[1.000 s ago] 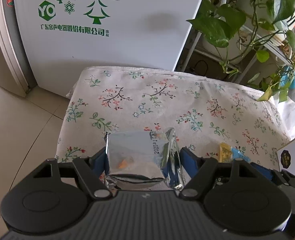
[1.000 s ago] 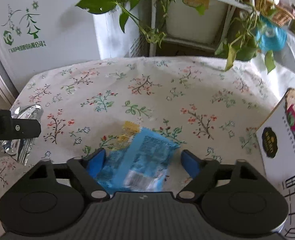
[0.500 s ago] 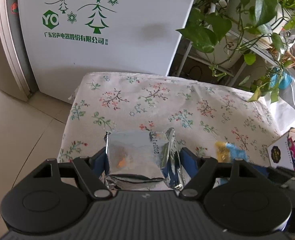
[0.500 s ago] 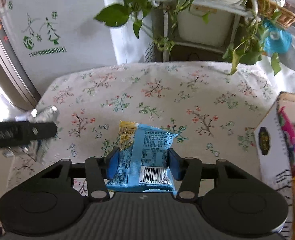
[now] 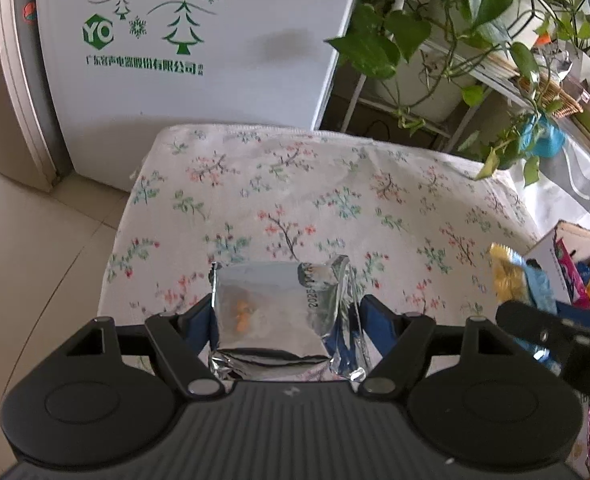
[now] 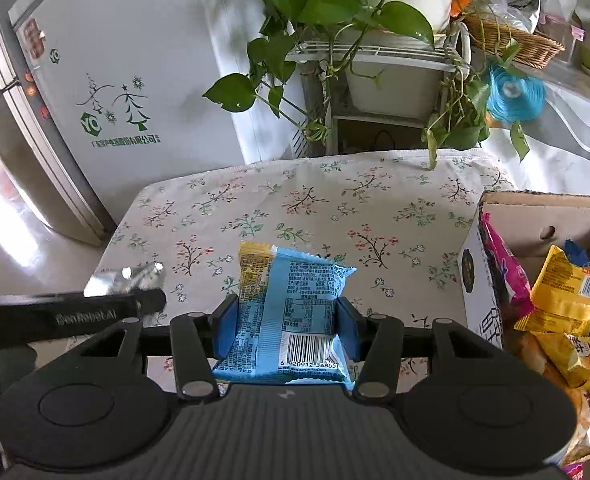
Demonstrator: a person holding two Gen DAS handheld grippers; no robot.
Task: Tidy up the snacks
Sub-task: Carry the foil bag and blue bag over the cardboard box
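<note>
The table w/ the flowery cloth has lots of bare room across its middle and back. Its left edge drops to the shiny floor; the back edge sits near a white fridge and a leafy plant on a rack. At the right edge stands an open cardboard box, already holding pink, yellow & orange snack bags.

The fridge has green trees, snowflakes, a "YO" badge and a line of Chinese writing. The side of the other tool, seen from the right cam, has pale writing, too blurry to read.

The right gripper has its blue pads pressed tight on a blue snack pack, held up over the table's front part, just left of the box. The pack is light blue w/ a yellow strip on its top-left corner, tiny print all over, and a barcode w/ numbers starting "6 920912".

The left gripper is about half open, pads squeezing both sides of a silver foil pack, held above the table's front-left part. The foil is shiny and crinkly, w/ an orange blob showing and a date stamp starting "2025" down its right side.
</note>
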